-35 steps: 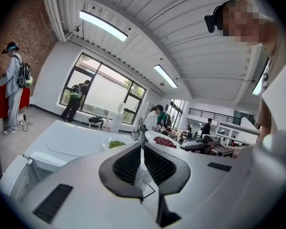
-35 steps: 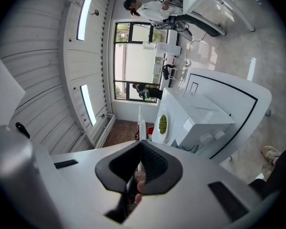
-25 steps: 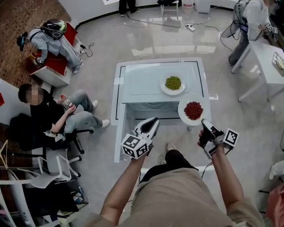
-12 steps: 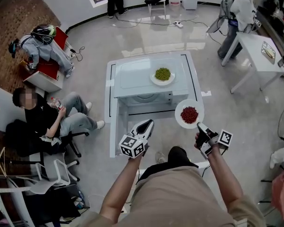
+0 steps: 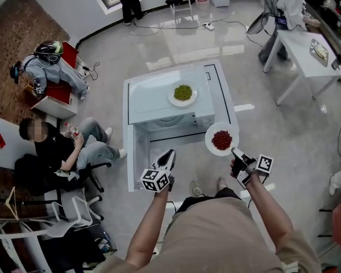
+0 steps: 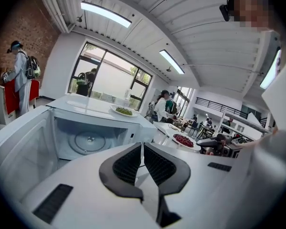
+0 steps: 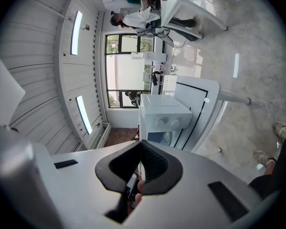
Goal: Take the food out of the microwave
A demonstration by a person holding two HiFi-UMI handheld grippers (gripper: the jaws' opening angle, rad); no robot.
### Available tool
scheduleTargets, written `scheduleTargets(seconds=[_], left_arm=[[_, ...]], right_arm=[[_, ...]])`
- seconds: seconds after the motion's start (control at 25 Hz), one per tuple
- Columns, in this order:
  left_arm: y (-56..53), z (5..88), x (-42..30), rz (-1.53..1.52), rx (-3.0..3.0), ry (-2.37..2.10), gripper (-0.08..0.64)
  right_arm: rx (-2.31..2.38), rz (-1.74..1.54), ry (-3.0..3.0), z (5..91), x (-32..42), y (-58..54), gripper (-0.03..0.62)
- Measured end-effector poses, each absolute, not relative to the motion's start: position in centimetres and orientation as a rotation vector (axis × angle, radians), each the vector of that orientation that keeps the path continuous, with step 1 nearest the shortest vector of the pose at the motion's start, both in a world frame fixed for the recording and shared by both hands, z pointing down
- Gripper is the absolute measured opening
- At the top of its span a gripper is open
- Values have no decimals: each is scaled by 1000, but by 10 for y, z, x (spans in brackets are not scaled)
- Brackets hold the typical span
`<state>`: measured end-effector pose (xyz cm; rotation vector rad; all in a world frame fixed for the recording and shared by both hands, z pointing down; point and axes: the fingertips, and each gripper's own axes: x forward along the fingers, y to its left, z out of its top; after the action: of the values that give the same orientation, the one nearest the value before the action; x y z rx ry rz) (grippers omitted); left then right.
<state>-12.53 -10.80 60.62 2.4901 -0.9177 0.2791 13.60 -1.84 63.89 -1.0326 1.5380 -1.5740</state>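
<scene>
Risk, tilt: the plate of red food is gripped only at its near rim, so most of its weight hangs past the grip. A small roll of the wrist would probably send the loose pieces sliding off.
Risk, slip: the rim looks thin and glazed, and the plate could pivot or slide out of so narrow a pinch.
Risk, knock: the open microwave door stands just beside the left claw and could be struck if that claw is swung without care.
Right claw: closed fully on the plate's rim, with the plate carried roughly level.
Left claw: jaws drawn together with nothing between them, held in front of the open microwave.
Where the food is: outside the microwave, in the air by the front right corner of the tabletop.
Look of the food: a round white plate with a low heap of small dark red pieces in its middle and a bare rim all round.
Cavity: seen empty in the left gripper view, with only the turntable inside.
Other dish: a plate of green food rests on top of the microwave.
</scene>
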Motion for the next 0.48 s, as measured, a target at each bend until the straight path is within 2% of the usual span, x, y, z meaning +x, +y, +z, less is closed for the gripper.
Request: scheduleTargets(seconds=[0.48], left_arm=[[-98, 613, -104, 308, 2457, -948, 8]], right_arm=[[-1016, -1598, 1571, 639, 150, -25, 11]])
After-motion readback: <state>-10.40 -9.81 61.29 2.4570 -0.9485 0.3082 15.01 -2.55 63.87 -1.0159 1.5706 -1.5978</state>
